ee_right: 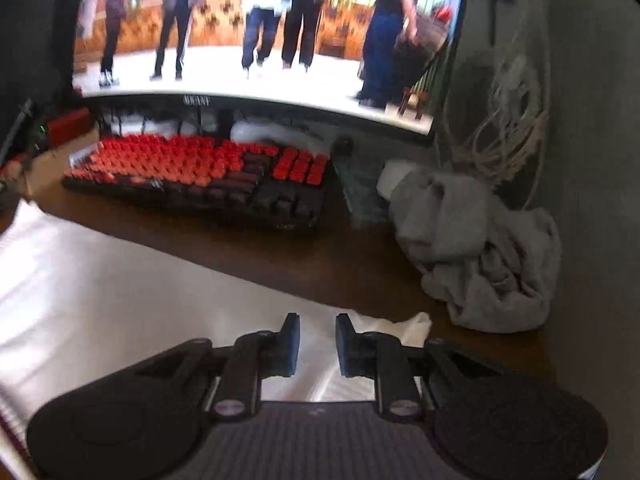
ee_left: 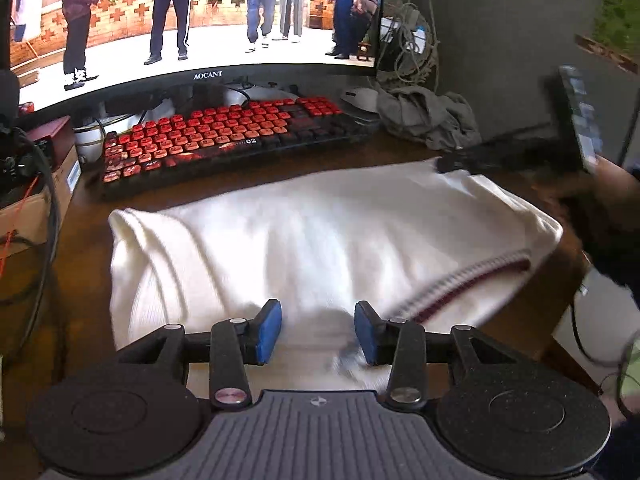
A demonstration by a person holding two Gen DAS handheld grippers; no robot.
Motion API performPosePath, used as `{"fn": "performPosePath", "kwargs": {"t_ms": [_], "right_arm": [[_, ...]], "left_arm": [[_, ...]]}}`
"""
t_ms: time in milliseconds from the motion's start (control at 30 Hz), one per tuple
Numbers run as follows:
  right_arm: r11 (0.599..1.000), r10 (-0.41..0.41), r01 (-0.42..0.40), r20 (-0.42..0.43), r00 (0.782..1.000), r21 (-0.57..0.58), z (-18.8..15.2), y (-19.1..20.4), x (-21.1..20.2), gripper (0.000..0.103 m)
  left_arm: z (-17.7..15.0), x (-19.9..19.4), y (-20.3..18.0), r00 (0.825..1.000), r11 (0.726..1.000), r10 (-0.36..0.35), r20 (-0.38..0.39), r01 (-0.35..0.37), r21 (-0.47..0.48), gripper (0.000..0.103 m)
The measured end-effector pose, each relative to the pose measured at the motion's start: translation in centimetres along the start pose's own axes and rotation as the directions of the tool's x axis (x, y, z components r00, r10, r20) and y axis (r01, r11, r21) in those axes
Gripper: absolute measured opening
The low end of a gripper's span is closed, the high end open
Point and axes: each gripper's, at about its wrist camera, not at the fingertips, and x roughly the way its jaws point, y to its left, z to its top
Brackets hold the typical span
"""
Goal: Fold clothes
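L gripper [ee_left: 318,330]: nearest cam. Blue pads [ee_left: 269,330] apart, moderate gap, nothing clamped. White garment [ee_left: 304,236] fills the gap and runs ahead of both tips; whether pads touch cloth can't tell.

White garment: folded lump on brown desk [ee_left: 92,248], spreading L, R and ahead of L jaws. Striped maroon/white ribbed hem [ee_left: 472,276] ahead-R of R pad, near garment's R edge. Rounded fold at far L end. Bare desk strip L of the jaws and between garment's far edge and keyboard [ee_left: 224,136].

R gripper [ee_right: 318,344]: pads dark, blurred, apart w/ narrower gap, nothing held. White garment [ee_right: 120,300] under and L of jaws; its corner [ee_right: 412,324] pokes out just ahead-R of R finger. In L view, R gripper [ee_left: 452,165] sits at garment's far-R corner, blurred; hand [ee_left: 616,196] behind it at frame's R side.

Room: open desk [ee_right: 304,256] ahead of R jaws up to keyboard [ee_right: 208,172]. Grey crumpled cloth [ee_right: 476,248] ahead-R, apart from white garment. Monitor [ee_right: 260,40] beyond keyboard, screen lit. Cable bundle [ee_right: 508,132] hangs far-R by wall.

Pose: both grippers low, level-ish, pointing toward monitor.
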Motion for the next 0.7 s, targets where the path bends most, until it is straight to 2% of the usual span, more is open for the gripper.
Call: {"fn": "performPosePath", "kwargs": {"t_ms": [67,167,233,267,433,600,700], "right_arm": [[1.0,-0.004,0.004,-0.001,1.0,-0.005,-0.4,0.2,0.0,0.018],[0.999,-0.013,0.013,0.006,1.0,-0.03,-2.2,1.3,-2.3,0.018],[0.999,-0.017,0.018,0.011,1.0,-0.035,-3.9,2.0,-4.3,0.026],[0.999,-0.02,0.02,0.013,1.0,-0.037,-4.7,2.4,-5.3,0.026],[0.999,-0.011,0.011,0.01,1.0,0.034,-8.0,2.5,-9.7,0.026],[0.998,0.007,-0.009,0.04,0.999,0.059,-7.6,2.1,-11.4,0.026],[0.996,0.056,-0.062,0.088,0.995,0.07,-5.4,2.3,-10.7,0.026]], "left_arm": [[-0.2,-0.7,-0.2,1.0,1.0,0.005,0.004,-0.005,-0.001,0.04],[0.5,-1.1,0.0,1.0,1.0,0.003,0.013,-0.003,-0.009,0.04],[1.5,-0.8,0.2,1.0,1.0,-0.002,0.028,0.002,0.014,0.04],[2.0,-0.5,0.3,0.999,1.0,-0.003,0.036,0.002,0.03,0.04],[4.5,2.0,1.4,0.999,0.997,0.014,0.047,-0.017,0.072,0.04],[4.8,4.5,3.4,0.997,0.996,0.071,0.011,-0.072,0.061,0.04],[3.5,3.9,3.4,0.998,0.996,0.061,-0.001,-0.061,0.068,0.038]]}}
